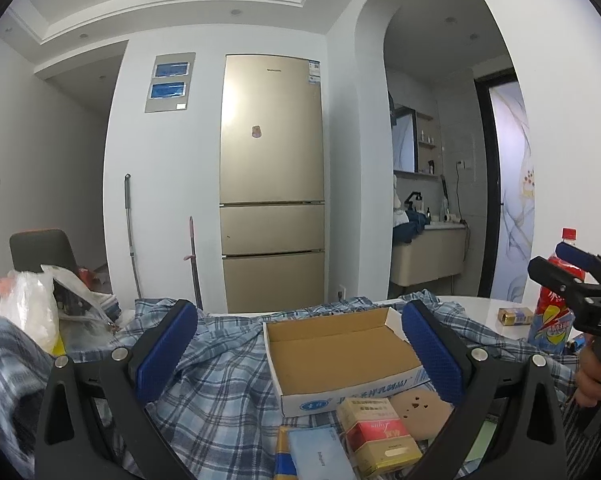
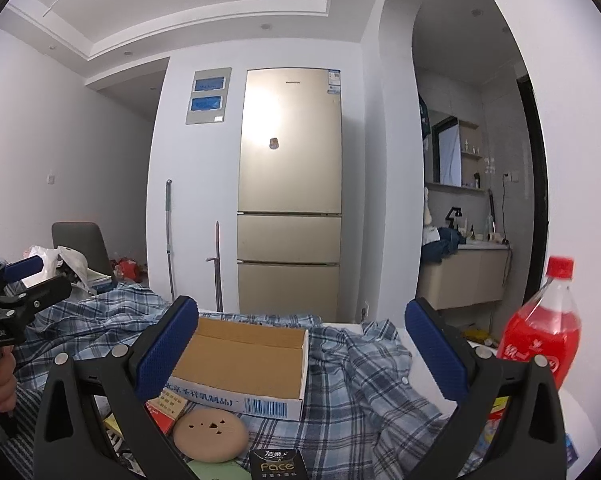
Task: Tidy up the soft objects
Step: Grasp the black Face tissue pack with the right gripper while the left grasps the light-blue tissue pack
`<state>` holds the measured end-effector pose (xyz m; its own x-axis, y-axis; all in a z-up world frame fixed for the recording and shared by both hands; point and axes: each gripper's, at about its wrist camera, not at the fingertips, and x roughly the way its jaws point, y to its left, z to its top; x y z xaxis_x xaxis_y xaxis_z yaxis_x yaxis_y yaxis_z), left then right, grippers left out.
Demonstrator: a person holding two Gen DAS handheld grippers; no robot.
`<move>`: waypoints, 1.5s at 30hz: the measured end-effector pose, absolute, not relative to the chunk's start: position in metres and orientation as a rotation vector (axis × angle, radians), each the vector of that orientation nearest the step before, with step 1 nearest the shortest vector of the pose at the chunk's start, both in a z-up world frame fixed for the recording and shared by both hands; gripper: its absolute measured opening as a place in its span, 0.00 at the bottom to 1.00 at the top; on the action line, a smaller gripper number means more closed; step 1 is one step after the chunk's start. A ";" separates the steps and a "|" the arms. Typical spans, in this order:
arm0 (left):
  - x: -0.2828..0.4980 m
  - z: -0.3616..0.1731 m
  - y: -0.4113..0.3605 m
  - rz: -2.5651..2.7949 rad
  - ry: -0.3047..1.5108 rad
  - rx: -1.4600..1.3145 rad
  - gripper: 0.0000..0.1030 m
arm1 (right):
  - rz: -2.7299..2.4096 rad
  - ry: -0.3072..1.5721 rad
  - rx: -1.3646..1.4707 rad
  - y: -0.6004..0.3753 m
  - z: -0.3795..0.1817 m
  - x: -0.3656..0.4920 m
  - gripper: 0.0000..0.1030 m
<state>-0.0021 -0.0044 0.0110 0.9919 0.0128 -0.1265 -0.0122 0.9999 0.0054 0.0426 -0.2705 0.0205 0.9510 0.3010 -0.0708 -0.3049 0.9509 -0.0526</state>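
Plaid shirt point(image 1: 220, 380) lies beneath both wide-spread claws (left claw point(image 1: 298, 350), right claw point(image 2: 300, 350))

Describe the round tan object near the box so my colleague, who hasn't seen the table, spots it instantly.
Start at the open cardboard box lying on the blue plaid shirt. Just in front of its printed near wall sits the round tan object. It is a smooth, flattened disc with small holes on top, unlike the angular red-and-gold cartons beside it.

A white table point(image 1: 484, 312) carries a rumpled plaid shirt point(image 1: 220, 380) and red bottle point(image 2: 540, 328).
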 end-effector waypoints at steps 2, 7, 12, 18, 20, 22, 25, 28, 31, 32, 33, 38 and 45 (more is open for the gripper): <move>-0.005 0.020 -0.007 0.049 0.127 0.025 1.00 | 0.333 0.086 -0.070 -0.269 0.026 0.042 1.00; -0.016 0.041 -0.016 0.086 0.160 0.067 1.00 | 0.381 0.217 -0.033 -0.269 0.035 0.052 1.00; -0.020 0.050 -0.019 0.070 0.269 0.017 1.00 | 0.363 0.276 -0.021 -0.276 0.044 0.053 1.00; -0.025 0.041 -0.027 0.084 0.307 -0.010 1.00 | 0.343 0.310 -0.024 -0.280 0.047 0.051 1.00; -0.026 0.035 -0.026 0.099 0.305 -0.032 1.00 | 0.327 0.346 -0.058 -0.277 0.045 0.054 1.00; -0.022 0.028 -0.028 0.080 0.333 -0.028 1.00 | 0.326 0.357 -0.066 -0.278 0.042 0.055 1.00; -0.015 0.014 -0.025 0.075 0.363 -0.040 1.00 | 0.345 0.388 -0.092 -0.277 0.034 0.060 1.00; -0.006 0.000 -0.023 0.063 0.408 -0.057 1.00 | 0.371 0.445 -0.094 -0.275 0.021 0.067 1.00; 0.006 -0.014 -0.020 0.082 0.439 -0.027 1.00 | 0.385 0.534 -0.099 -0.268 0.006 0.077 0.93; 0.012 -0.020 -0.018 0.105 0.467 -0.006 1.00 | 0.381 0.570 -0.113 -0.265 0.001 0.082 0.90; 0.015 -0.024 -0.015 0.101 0.486 -0.015 1.00 | 0.379 0.605 -0.130 -0.262 -0.005 0.086 0.88; 0.022 -0.034 -0.009 0.087 0.550 -0.057 1.00 | 0.411 0.755 -0.146 -0.255 -0.035 0.102 0.83; 0.031 -0.043 -0.007 0.070 0.626 -0.078 1.00 | 0.401 0.936 -0.163 -0.253 -0.068 0.125 0.74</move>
<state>0.0308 -0.0068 -0.0433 0.8083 0.0414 -0.5873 -0.0889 0.9947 -0.0522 0.1247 -0.2535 -0.0678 0.5262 0.2637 -0.8084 -0.4033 0.9144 0.0357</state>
